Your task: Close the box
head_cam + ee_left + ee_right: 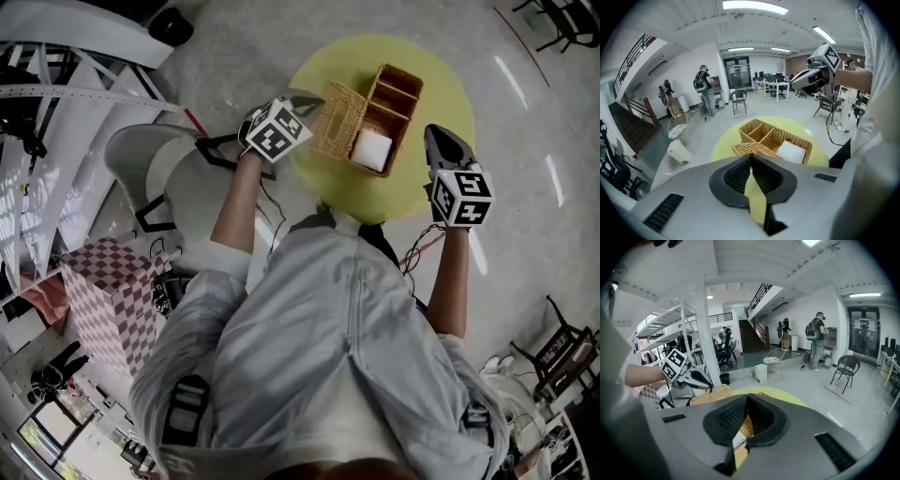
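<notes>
Probably light, stiff and rough-woven, the wicker box [386, 105] sits on the round yellow worktop [445, 80], its lid [337, 120] hanging open toward the left claw [314, 100], pressed together and empty just beside it; the right claw [439, 141], likewise closed on nothing, flanks the box. Nudge the lid's free edge.

Your right gripper [746, 399] hides most of the wicker box [710, 395] in its own view. Your chest [347, 309] covers the near edge of the yellow table [441, 84]. You cannot tell what the white thing [371, 150] is.
</notes>
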### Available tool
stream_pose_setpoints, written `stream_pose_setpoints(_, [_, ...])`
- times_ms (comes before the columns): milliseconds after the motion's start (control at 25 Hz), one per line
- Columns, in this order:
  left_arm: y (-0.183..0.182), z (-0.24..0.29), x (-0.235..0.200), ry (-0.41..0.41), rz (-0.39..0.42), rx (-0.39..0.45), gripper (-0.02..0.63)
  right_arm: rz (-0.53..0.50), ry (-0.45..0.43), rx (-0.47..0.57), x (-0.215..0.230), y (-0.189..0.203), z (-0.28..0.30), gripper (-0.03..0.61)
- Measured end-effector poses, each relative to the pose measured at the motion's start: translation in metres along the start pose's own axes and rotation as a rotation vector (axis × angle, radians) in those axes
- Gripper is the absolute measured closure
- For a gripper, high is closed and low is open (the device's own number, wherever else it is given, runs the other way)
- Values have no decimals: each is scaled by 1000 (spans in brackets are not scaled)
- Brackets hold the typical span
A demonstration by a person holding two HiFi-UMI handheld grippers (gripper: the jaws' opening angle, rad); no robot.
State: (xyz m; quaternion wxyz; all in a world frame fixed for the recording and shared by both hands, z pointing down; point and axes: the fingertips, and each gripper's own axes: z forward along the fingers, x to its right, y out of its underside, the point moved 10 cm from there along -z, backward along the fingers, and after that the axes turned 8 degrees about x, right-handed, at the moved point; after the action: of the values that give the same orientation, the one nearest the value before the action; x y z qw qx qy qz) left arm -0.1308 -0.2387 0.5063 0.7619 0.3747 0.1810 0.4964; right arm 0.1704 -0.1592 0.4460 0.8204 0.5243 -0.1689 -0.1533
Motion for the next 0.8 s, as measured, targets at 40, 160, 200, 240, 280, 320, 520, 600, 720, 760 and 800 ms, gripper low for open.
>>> stream_pose_setpoints(40, [-6, -3, 6, -3, 0, 12, 572, -2, -6, 3, 1, 0, -3, 555])
stream_pose_setpoints(160, [-23, -8, 22, -10, -3, 57, 572, -6, -22, 11, 3, 1, -11, 555])
stream_pose_setpoints(200, [-28, -9, 27, -10, -5, 73, 572, -7, -25, 15, 5, 1, -13, 555])
stream_pose_setpoints(240, [-33, -9, 32, -7, -6, 89, 572, -7, -27, 19, 6, 1, -16, 555])
stream_pose_setpoints(280, [-38, -8, 38, -2, -9, 103, 572, -7, -27, 23, 7, 2, -19, 555])
stream_pose_setpoints(320, [-42, -7, 44, 6, -11, 116, 572, -8, -26, 27, 7, 2, -23, 555])
stream_pose_setpoints(520, [-68, 8, 72, 67, 2, 158, 575, -6, -6, 46, 14, 4, -44, 555])
stream_pose_setpoints(600, [-76, 19, 82, 96, 2, 172, 577, -1, 5, 48, 18, 7, -52, 555])
stream_pose_setpoints(720, [-85, 37, 97, 142, 3, 169, 577, 6, 21, 46, 26, 10, -63, 555])
stream_pose_setpoints(760, [-88, 43, 102, 157, 3, 166, 577, 10, 26, 45, 29, 11, -67, 555])
stream_pose_setpoints(800, [-90, 49, 106, 170, 4, 162, 578, 14, 32, 44, 32, 13, -71, 555])
